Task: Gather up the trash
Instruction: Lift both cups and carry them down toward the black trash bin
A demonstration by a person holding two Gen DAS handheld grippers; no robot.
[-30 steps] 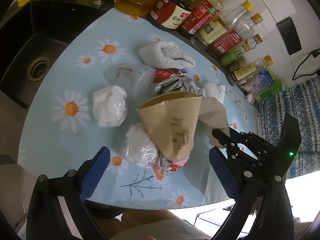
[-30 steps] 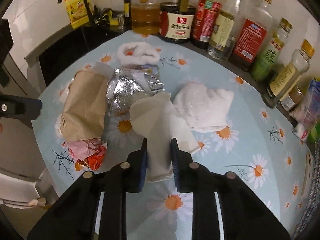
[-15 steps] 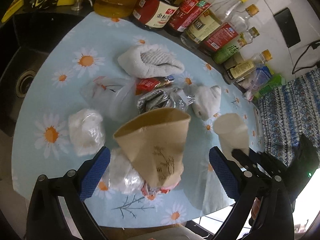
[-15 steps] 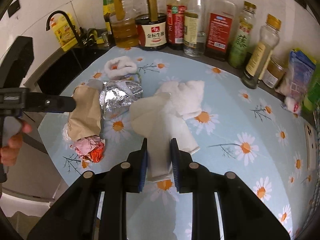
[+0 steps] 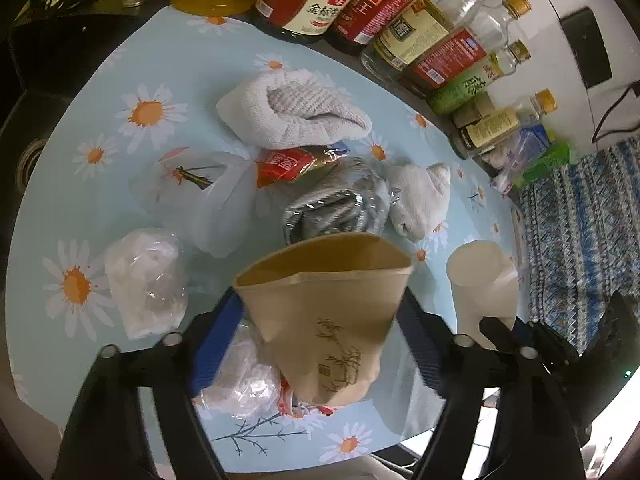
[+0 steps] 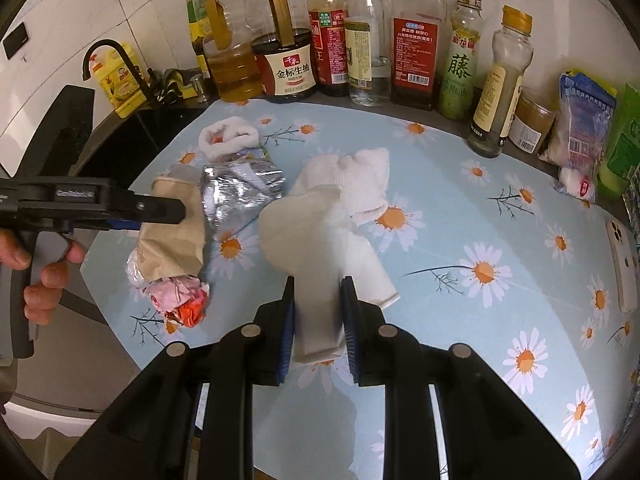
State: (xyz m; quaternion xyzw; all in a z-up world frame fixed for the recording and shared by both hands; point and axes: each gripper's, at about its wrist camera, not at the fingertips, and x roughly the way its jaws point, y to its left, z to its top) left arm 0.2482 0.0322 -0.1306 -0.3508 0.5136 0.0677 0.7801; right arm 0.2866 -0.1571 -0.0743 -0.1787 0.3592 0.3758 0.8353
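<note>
A brown paper bag (image 5: 328,312) stands mouth up among the trash on the daisy tablecloth (image 5: 120,60). My left gripper (image 5: 320,300) straddles it. Its jaws are closing, and the blue pads (image 5: 216,344) have just reached the bag's sides without denting it. From the right wrist view the same left gripper (image 6: 176,210) pokes at the bag (image 6: 176,232), with a person's hand on its handle. My right gripper (image 6: 318,292) is shut on a flattened white paper cup (image 6: 304,232), held above the table. That cup (image 5: 480,280) also shows right of the bag.
Crumpled silver foil (image 5: 336,208), a red wrapper (image 5: 288,164), two white towels (image 5: 296,116) (image 5: 420,196), clear plastic bags (image 5: 196,196) (image 5: 144,280) and a pink-red wad (image 6: 180,300) surround the bag. Bottles (image 6: 416,52) line the back. A sink (image 5: 28,160) lies left, a phone (image 6: 620,256) right.
My left gripper has come forward and down over the brown bag, and its jaws have narrowed around it. My right gripper has carried the white cup rightward, away from the pile.
</note>
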